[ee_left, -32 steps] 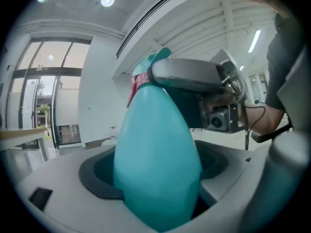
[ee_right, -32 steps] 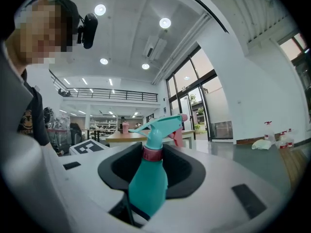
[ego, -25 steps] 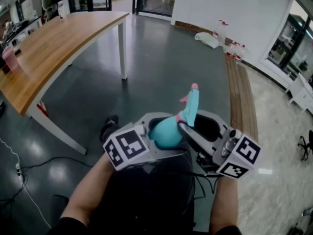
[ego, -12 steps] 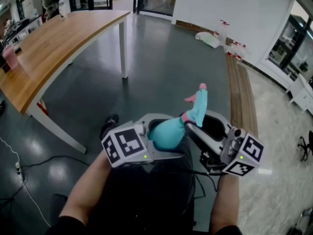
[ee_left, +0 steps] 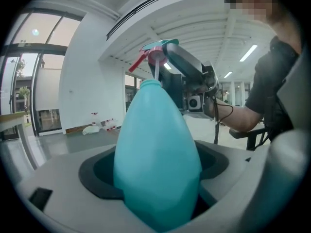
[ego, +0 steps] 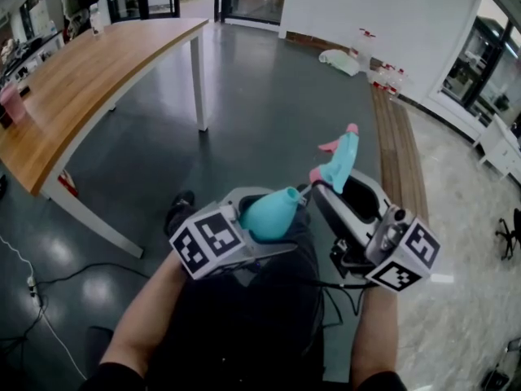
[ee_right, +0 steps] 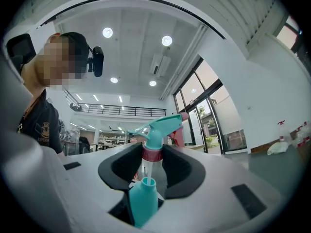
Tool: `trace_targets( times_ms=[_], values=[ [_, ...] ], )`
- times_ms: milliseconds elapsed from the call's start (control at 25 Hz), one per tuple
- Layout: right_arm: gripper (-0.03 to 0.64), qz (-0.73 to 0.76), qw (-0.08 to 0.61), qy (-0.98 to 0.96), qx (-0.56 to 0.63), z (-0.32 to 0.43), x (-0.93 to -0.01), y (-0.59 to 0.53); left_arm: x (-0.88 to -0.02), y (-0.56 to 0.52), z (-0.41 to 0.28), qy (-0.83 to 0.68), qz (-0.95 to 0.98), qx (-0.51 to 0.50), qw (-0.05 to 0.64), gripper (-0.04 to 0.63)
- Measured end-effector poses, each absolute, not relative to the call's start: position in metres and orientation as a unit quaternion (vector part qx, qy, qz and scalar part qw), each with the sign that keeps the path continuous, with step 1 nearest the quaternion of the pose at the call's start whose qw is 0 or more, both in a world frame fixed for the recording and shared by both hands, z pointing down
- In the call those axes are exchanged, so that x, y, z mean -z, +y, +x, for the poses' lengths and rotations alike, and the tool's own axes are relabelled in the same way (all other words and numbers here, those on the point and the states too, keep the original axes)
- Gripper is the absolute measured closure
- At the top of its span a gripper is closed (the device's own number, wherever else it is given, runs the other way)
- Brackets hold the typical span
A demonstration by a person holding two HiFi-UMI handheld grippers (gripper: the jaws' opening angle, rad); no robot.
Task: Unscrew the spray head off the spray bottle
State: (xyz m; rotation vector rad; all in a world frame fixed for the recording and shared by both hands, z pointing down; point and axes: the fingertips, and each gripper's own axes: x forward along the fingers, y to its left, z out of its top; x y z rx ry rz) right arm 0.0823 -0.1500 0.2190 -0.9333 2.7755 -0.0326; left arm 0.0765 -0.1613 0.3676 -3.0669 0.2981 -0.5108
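Leftmost in the head view, a long wooden surface [ego: 89,80], with a pink container [ego: 11,103] near its far-left edge, well apart from everything in hand. Next, low in the middle, left tool [ego: 262,220] clenched round the body of the teal spray bottle [ee_left: 158,164], held up in the air over the person's lap, neck tilted up and toward the right. In the left gripper view, fills the dark pads on both sides, mouth open at the top. Just right of that, thin white dip tube [ee_right: 145,171] running from the bottle's mouth up to the spray head [ego: 339,157], already off the neck, pink collar [ee_right: 151,153] clear above it. Further right, right tool [ego: 324,187] grasping the spray head by that collar, pads pressed on either side, teal nozzle and pink trigger poking out past the jaws. Far right, wooden bench [ego: 396,149] along the floor, with a few bottles [ego: 386,77] by the wall near its far end.
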Motion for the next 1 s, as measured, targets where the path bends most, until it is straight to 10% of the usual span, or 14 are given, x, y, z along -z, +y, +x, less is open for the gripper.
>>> trace_targets(
  times_ms=[1000],
  values=[
    [0.476, -0.440, 0.149, 0.883, -0.066, 0.105, -0.173, -0.177, -0.351, -0.227, 0.022, 0.283, -0.947, 0.152, 0.018, 0.164]
  ],
)
